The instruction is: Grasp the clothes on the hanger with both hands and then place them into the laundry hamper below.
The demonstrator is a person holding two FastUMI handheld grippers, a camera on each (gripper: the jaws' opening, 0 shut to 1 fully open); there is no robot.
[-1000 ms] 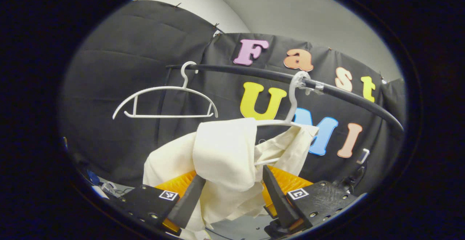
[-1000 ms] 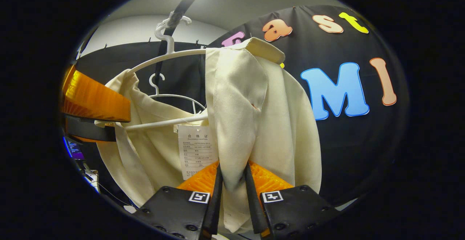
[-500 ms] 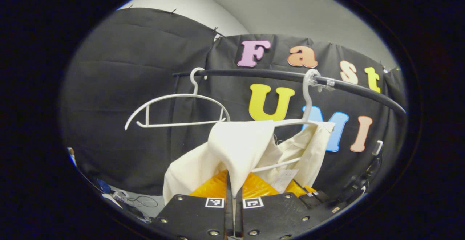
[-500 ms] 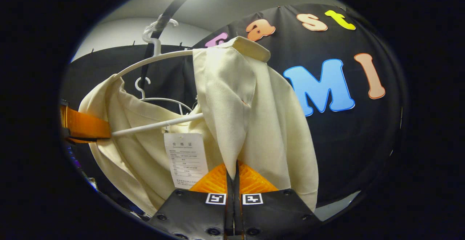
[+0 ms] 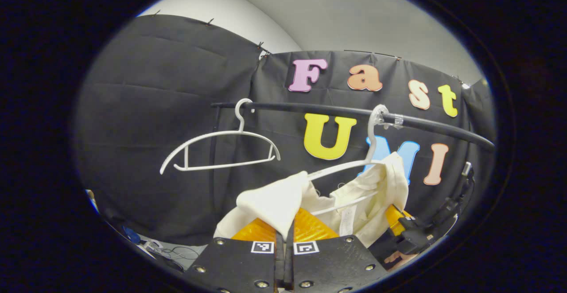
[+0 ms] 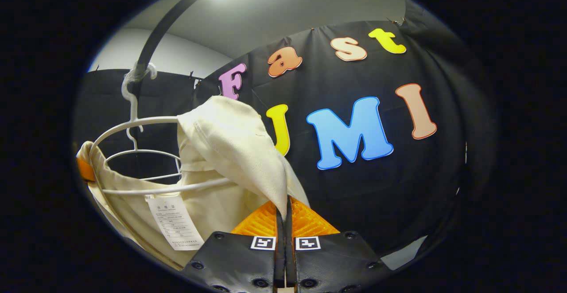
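Left gripper view: left tongs [image 5: 283, 244] pressed fully together on a fold of the cream garment [image 5: 274, 202], near shoulder already drooping below the white hanger [image 5: 341, 169]. Far shoulder draped over the hanger's right end, just under the black rail [image 5: 336, 110]. Second, bare hanger [image 5: 221, 151] farther left on the same rail, well apart. Other tongs [image 5: 409, 233] low at the right, beside the cloth, with part of a hand under them.

Right gripper view: right tongs [image 6: 285, 228] likewise clamped tight, a point of the garment [image 6: 230, 142] pinched between the fingers, cloth stretched taut up to the hanger [image 6: 146, 122]. Paper tag [image 6: 173, 223] dangling below the hanger's bar. Hook fastened at the rail [image 6: 155, 40], seemingly tied on, so probably not free to lift away.

Step in hand, by judgement: working the garment off the hanger with both grips secure. Best done by drawing both shoulders outward and down past the hanger ends, not straight down against the bar. Even tension on both sides, to keep the collar from snagging on the hook's neck. Slow pull, grips kept firm, watching the tag near the bar. Hamper below, outside these frames; lowering only once the cloth hangs free.
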